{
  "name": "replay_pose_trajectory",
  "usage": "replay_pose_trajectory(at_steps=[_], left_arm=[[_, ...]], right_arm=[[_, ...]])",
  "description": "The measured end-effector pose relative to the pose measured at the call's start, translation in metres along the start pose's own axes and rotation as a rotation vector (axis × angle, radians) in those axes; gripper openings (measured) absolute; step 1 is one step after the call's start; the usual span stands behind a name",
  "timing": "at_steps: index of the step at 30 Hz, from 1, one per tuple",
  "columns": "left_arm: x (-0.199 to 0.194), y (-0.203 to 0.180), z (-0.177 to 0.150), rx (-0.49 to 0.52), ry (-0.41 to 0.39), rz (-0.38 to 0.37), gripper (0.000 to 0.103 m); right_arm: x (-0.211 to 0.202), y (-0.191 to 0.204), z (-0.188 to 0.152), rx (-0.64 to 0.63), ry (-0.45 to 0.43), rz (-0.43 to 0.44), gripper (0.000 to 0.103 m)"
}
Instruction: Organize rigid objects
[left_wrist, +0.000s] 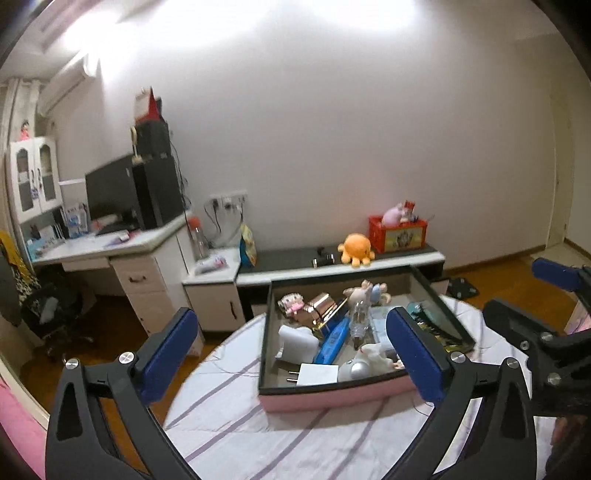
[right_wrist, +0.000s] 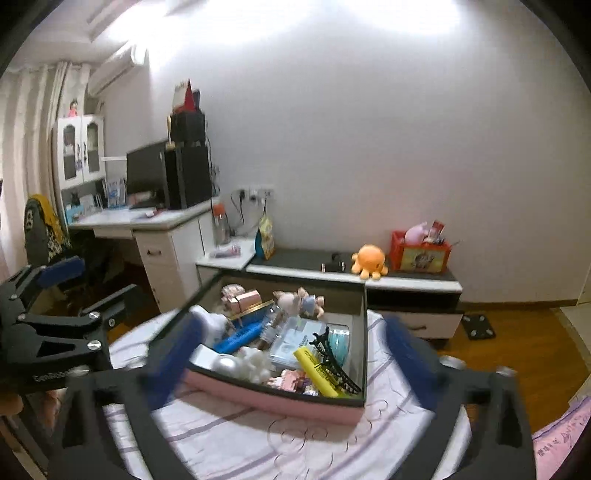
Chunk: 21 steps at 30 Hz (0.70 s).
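A pink box (left_wrist: 332, 397) with a dark rim stands on a round table under a striped cloth (left_wrist: 240, 428). It holds a blue case (left_wrist: 332, 341), a white charger (left_wrist: 317, 373), a rose-gold box (left_wrist: 319, 304), a clear bottle (left_wrist: 360, 319) and small plush toys. My left gripper (left_wrist: 291, 319) is open just before the box, its blue pads wide apart with nothing gripped. From the right wrist, the box (right_wrist: 277, 400) also shows a yellow bar (right_wrist: 317, 365) and a black hair claw (right_wrist: 332, 363). My right gripper (right_wrist: 293, 323) is open too, blurred, in front of the box.
The right gripper (left_wrist: 511, 286) shows at the left view's right edge, the left gripper (right_wrist: 110, 277) at the right view's left. Behind the table runs a low cabinet (left_wrist: 332, 271) with an orange plush octopus (left_wrist: 355, 249) and a red box (left_wrist: 399, 232). A desk (left_wrist: 110, 247) stands at the left.
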<state>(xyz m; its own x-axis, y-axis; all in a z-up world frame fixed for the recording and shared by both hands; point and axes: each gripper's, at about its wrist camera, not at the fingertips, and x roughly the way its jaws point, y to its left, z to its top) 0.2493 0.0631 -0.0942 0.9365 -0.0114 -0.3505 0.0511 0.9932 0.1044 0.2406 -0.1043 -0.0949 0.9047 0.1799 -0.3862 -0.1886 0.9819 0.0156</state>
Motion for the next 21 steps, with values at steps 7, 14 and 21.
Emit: replay_pose_trajectory(at_steps=[7, 14, 21], left_arm=[[-0.080, 0.000, 0.003, 0.012, -0.078, -0.023, 0.103], [-0.151, 0.000, 0.004, -0.004, -0.172, -0.023, 0.103], [-0.197, 0.001, 0.007, -0.011, -0.233, -0.029, 0.103]], right_arm=[[-0.084, 0.023, 0.005, -0.031, -0.085, -0.013, 0.103], [-0.148, 0.038, 0.000, -0.045, -0.151, -0.042, 0.103], [-0.194, 0.045, 0.009, -0.044, -0.214, -0.044, 0.103]])
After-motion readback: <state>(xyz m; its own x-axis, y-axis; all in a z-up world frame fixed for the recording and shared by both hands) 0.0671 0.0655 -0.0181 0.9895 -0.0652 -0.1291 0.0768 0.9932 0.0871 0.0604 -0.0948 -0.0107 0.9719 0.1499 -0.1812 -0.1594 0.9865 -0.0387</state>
